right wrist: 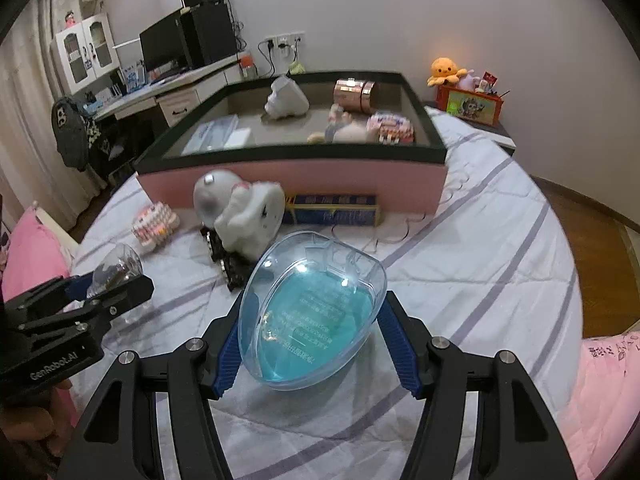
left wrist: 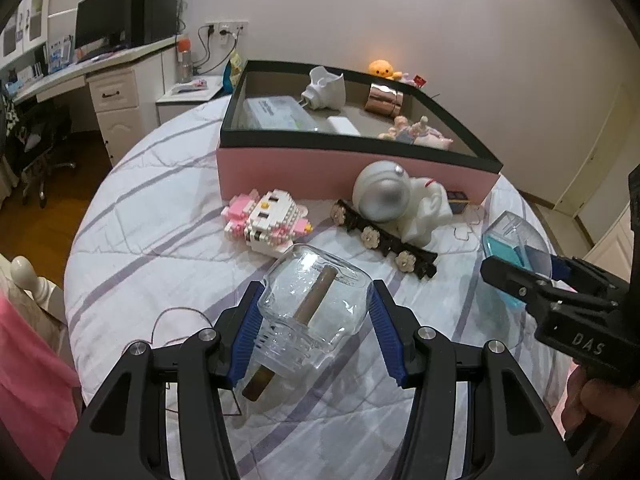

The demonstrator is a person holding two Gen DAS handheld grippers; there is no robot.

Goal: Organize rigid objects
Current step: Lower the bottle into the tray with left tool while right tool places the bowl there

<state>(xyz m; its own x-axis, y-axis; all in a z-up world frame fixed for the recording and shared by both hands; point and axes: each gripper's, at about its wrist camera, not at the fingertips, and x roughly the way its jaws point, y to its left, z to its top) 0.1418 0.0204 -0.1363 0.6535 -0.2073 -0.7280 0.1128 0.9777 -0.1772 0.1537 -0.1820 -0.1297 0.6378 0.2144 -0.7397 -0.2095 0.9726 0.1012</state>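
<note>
While the left claw point(right wrist: 120, 292) reads "GenRobot.AI", the right claw point(left wrist: 516, 280) reads "DAS".

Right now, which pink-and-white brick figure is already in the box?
The right-hand brick figure, inside the pink box beside its right wall; the other brick figure lies on the bedspread outside.

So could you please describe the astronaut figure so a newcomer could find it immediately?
Find the big pink box with a black rim on the bed. Against its near wall lies the astronaut figure, partly on a black flowered strip. It alone is glossy white with a round silver visor.
</note>
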